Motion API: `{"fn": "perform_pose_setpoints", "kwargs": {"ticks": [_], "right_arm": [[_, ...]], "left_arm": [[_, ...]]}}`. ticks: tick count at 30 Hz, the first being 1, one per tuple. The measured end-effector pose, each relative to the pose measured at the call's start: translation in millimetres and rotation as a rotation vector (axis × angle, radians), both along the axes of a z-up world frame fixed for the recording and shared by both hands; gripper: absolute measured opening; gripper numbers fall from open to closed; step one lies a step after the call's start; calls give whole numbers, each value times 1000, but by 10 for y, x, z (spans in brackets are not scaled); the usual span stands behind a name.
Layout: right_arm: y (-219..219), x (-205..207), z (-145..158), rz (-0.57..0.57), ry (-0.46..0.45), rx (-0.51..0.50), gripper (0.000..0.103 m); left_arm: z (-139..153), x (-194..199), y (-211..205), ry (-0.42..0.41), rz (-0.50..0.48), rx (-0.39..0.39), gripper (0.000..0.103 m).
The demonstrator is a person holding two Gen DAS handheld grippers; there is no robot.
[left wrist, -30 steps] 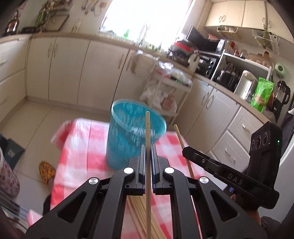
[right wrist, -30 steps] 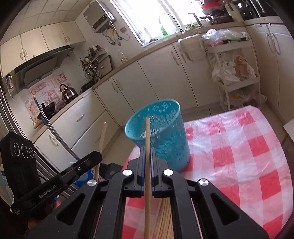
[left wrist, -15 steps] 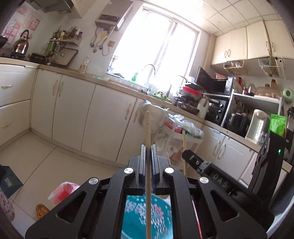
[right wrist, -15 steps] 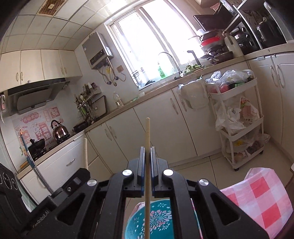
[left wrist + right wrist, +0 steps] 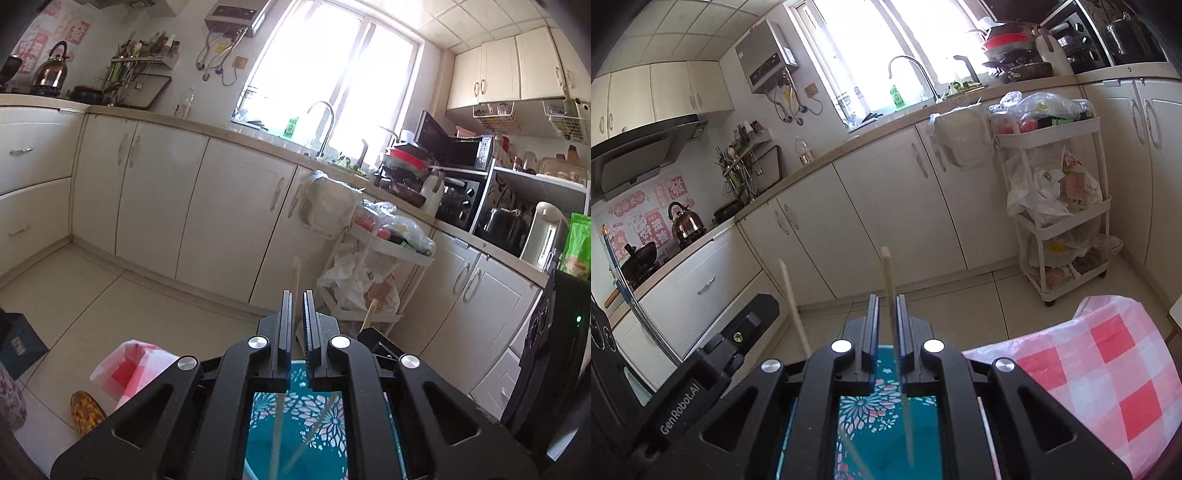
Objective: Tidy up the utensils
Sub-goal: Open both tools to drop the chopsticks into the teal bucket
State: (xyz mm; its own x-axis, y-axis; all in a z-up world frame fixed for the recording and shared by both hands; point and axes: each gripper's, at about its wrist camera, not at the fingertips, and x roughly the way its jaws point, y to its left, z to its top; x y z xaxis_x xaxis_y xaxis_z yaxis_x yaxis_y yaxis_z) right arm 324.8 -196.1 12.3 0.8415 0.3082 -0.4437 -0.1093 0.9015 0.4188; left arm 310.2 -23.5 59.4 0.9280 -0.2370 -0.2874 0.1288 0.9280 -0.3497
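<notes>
two long thin wooden chopsticks stand almost straight up, tips down inside the blue cup [image 5: 295, 424] with pink and white flowers painted inside. the left gripper [image 5: 295, 325] has its black flat fingers a little apart, and the left chopstick [image 5: 294, 271] pokes up between them with gaps showing, so it looks loose. the right gripper [image 5: 886, 325] is opening, and the right chopstick [image 5: 888, 273] leans between its fingers, near the right one, not squeezed. the other gripper's side shows the words "GenRobot.AI" [image 5: 679, 406]. the cup sits under both grippers, next to a shiny red and white checked tablecloth [image 5: 1108, 369]. a green bottle by the window reads "axe" [image 5: 292, 123].
</notes>
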Motion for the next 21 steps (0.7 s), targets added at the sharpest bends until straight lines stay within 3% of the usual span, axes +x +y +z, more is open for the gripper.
{"fn": "perform_pose_setpoints", "kwargs": {"ticks": [4,7,9,12,16,21], "right_arm": [[-124,-188,12,-11,19,15,17],[-231,-461,105,-15,10,22,19],[-317,-693,169,-22,0,23,21],[-399,-1079,198,-23,10,6,24],[-359,-1551,-4,20,87,-53,24],[-235,-1973,-508,70,237,-99,24]], "left_arm": [[-88,-181,26,46,3,30,7],[-109,-401,94,80,16,45,16],[-130,-610,176,101,33,51,33],[-191,-913,273,133,53,62,46],[-391,-1330,355,204,54,98,49],[-666,-1694,328,287,47,158,52]]}}
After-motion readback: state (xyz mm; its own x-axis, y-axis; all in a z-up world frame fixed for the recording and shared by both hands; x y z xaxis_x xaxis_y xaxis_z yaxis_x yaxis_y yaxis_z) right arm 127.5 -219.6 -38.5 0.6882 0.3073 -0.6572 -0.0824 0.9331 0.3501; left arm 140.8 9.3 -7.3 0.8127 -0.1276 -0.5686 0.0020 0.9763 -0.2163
